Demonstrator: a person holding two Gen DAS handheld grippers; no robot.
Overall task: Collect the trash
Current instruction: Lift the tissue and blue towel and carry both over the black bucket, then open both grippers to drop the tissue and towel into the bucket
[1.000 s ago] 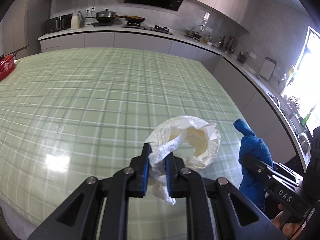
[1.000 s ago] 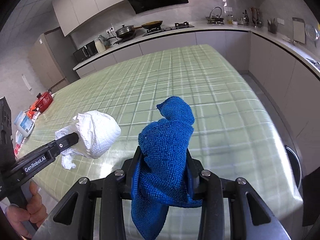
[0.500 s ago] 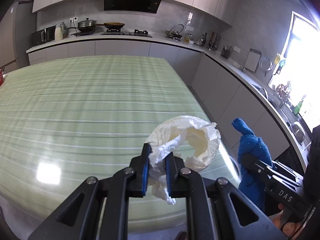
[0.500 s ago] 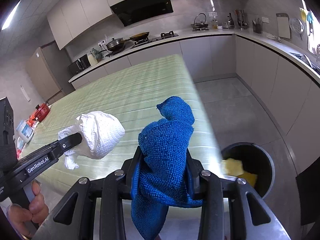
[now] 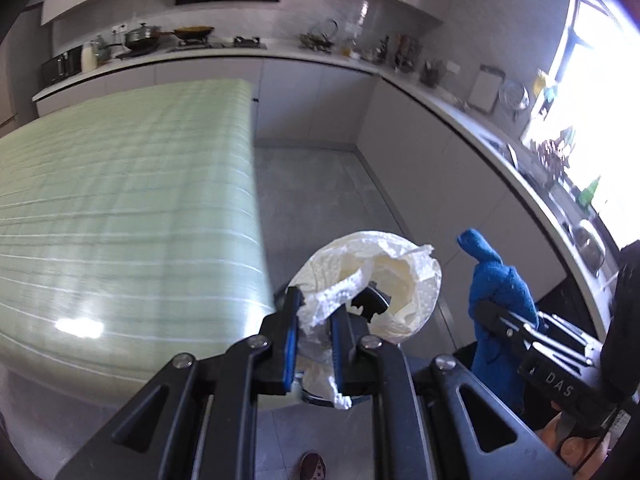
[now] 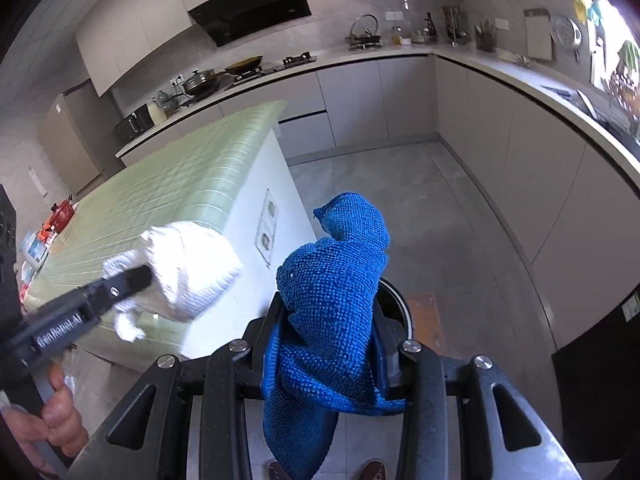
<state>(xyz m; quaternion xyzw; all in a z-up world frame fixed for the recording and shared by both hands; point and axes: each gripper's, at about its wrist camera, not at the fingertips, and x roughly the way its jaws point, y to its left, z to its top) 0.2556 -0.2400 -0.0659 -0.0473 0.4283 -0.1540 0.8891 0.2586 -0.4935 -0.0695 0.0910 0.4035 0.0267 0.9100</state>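
Observation:
My left gripper (image 5: pixel 314 320) is shut on a crumpled white paper towel (image 5: pixel 384 276) and holds it in the air past the right end of the green checked table (image 5: pixel 120 200). It also shows in the right wrist view (image 6: pixel 188 268). My right gripper (image 6: pixel 326 320) is shut on a blue cloth (image 6: pixel 332 296) that hangs down between the fingers; the cloth also shows in the left wrist view (image 5: pixel 500 304). A round black trash bin (image 6: pixel 396 304) stands on the floor, mostly hidden behind the blue cloth.
Grey floor tiles (image 6: pixel 400 184) lie beyond the table end. Kitchen counters (image 6: pixel 520 80) with a stove and utensils run along the back and right walls. A red item (image 6: pixel 62 212) sits at the table's far left. The table's white end panel (image 6: pixel 272 216) carries sockets.
Both grippers have swung right, off the table and over the floor, still holding the towel and cloth. The bin is now close below the right gripper.

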